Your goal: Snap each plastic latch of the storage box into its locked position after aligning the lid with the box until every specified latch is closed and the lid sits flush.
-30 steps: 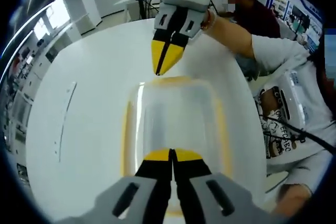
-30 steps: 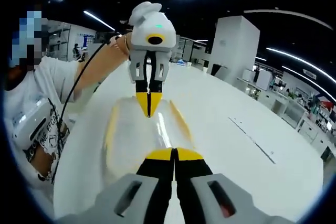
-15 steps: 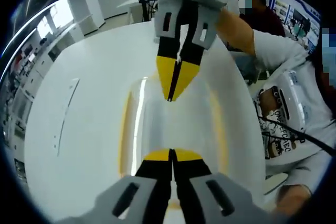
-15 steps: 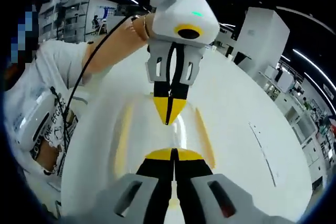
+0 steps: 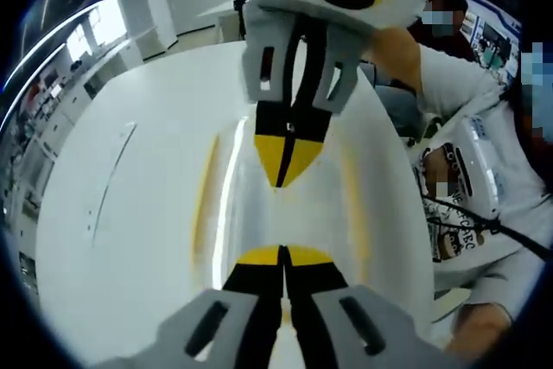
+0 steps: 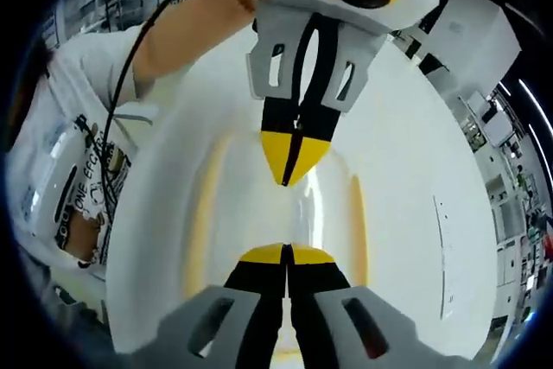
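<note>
Clear yellow-trimmed storage box

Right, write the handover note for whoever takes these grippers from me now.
Left gripper: shut, holding nothing, tips low over the near end of the storage box lid.
Right gripper: shut, empty, facing the left one tip to tip from the opposite end.
Box: clear lid with yellow side edges, sitting on the white table.
Done: lid appears to be on the box.
Left: latch states can't be read from these views; check each one, snap any open, confirm the lid sits flush.
</note>
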`<act>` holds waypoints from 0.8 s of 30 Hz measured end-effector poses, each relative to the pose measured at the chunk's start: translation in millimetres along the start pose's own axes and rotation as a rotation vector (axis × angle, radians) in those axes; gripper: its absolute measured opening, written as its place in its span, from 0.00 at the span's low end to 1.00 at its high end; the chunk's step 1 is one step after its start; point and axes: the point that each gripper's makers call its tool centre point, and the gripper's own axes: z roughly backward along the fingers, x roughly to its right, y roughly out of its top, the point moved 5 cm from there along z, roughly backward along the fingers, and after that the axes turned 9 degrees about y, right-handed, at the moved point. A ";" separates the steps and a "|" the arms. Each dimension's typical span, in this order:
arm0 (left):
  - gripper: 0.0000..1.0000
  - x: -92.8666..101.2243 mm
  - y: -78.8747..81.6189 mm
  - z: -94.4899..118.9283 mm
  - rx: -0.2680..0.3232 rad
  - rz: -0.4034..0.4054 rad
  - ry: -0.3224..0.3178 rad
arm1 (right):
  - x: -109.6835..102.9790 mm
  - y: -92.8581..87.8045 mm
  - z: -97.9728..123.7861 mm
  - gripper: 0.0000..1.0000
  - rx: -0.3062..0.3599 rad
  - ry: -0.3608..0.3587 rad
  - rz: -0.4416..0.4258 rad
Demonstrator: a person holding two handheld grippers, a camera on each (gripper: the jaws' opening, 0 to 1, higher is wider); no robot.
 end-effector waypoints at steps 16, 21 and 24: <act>0.04 -10.5 -5.0 2.3 0.052 0.046 0.033 | -1.0 6.0 -4.4 0.00 -0.297 -0.010 0.037; 0.04 -13.8 -4.6 -0.6 0.126 0.054 0.034 | -1.4 3.7 -3.6 0.00 -0.320 -0.025 0.039; 0.06 -17.7 -4.7 -2.2 0.163 0.071 0.037 | -0.8 2.9 -3.3 0.00 -0.335 -0.029 0.027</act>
